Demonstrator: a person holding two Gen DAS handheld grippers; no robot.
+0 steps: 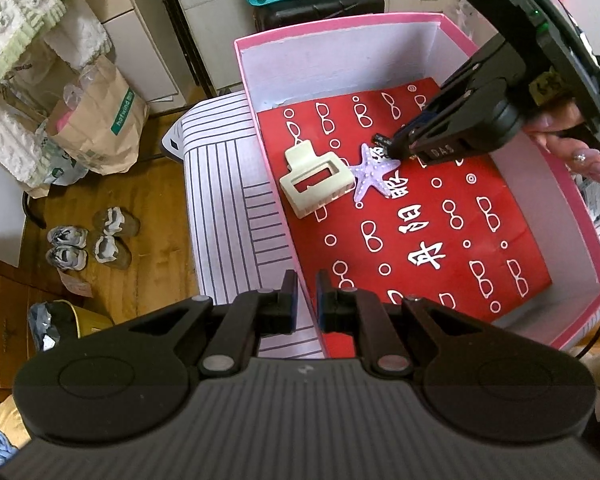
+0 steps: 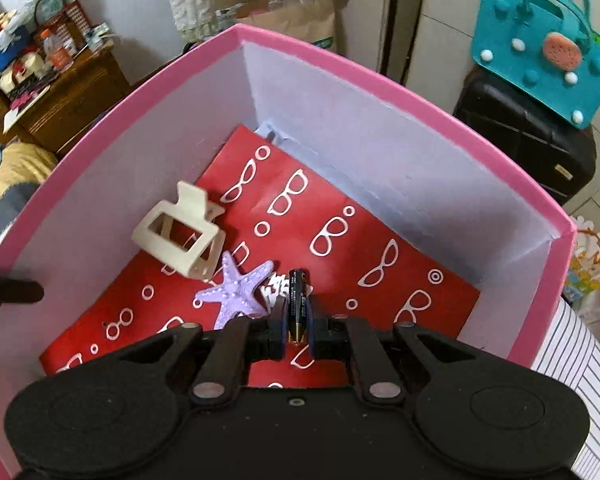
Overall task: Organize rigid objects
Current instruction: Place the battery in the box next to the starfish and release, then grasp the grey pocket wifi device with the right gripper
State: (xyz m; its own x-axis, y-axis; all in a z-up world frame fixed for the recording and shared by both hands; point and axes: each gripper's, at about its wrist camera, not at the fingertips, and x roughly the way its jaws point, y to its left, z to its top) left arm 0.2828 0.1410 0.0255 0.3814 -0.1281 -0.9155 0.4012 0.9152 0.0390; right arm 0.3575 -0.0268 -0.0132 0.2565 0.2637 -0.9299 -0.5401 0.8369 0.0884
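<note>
A pink box (image 1: 340,30) with white inner walls holds a red sheet printed with glasses (image 1: 440,248). On it lie a cream hair claw clip (image 1: 316,178) and a purple starfish (image 1: 374,172), touching. My right gripper (image 2: 297,322) is inside the box, shut on a black battery (image 2: 298,300) just above the sheet beside the starfish (image 2: 236,292); the clip (image 2: 180,232) lies to its left. In the left wrist view the right gripper (image 1: 396,146) shows over the starfish. My left gripper (image 1: 307,292) is nearly shut and empty, astride the box's near wall.
The box stands on a white striped surface (image 1: 228,208). A wooden floor with shoes (image 1: 88,240) and paper bags (image 1: 100,120) lies left. A black suitcase (image 2: 528,140) with a teal felt bag (image 2: 540,56) stands behind the box.
</note>
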